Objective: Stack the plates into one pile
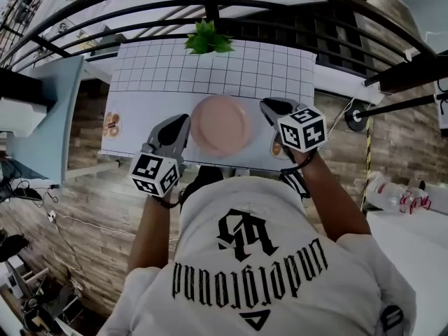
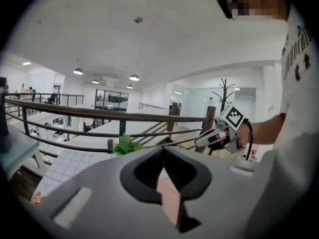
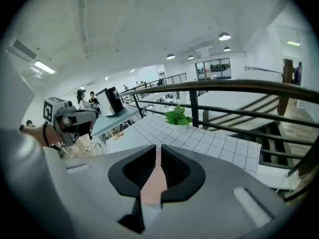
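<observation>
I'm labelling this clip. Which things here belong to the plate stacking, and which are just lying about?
In the job: pink plate; left gripper and right gripper, both clamped on it.
Lying about: green plant; plastic bottles at right.

L gripper point(image 1: 182, 122) — plate point(image 1: 220, 124) — R gripper point(image 1: 269, 106).

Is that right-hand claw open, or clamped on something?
Clamped. In the right gripper view, the right gripper has its jaws nearly together, with the pink plate pinched by its rim between them.
</observation>
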### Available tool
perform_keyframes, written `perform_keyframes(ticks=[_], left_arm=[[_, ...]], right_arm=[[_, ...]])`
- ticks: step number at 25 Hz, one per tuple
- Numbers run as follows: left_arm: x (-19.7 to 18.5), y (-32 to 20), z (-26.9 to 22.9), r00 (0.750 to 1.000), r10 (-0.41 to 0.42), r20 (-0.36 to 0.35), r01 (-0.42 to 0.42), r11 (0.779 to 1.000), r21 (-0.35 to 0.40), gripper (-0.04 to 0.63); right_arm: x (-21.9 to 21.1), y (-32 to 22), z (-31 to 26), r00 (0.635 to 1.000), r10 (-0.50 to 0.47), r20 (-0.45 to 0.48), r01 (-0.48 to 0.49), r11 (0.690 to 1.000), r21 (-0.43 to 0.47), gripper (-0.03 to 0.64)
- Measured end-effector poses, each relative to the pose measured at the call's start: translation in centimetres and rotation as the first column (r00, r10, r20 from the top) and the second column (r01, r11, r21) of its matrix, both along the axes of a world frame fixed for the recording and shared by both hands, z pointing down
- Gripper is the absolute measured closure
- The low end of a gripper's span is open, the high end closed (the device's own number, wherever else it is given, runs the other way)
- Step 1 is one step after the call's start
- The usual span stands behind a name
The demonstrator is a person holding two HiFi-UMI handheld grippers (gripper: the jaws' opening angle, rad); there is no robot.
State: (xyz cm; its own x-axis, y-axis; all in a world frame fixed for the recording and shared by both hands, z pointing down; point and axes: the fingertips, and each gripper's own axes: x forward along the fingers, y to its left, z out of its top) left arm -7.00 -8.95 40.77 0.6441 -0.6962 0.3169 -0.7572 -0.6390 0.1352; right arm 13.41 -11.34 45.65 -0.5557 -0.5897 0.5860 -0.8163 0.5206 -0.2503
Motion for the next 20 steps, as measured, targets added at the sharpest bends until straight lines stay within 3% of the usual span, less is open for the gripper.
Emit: perform_keyframes(ticks=[9, 20], left_arm=[[0.9, 1.1, -3.1, 1.0, -0.022, 0.008, 0.021, 0.997, 0.073, 0.546], [0.7, 4.8, -6.1, 1.0, -0.026, -0.012, 0.027, 0.995, 0.098, 0.546]], right_arm=[[1.1, 1.1, -3.9, 1.0, -0.024, -0.013, 0.025, 0.991, 0.129, 0.61], [0.5, 2.8, -5.9, 0.996, -0.06, 0.06, 0.047, 0.98, 0.195, 0.614]])
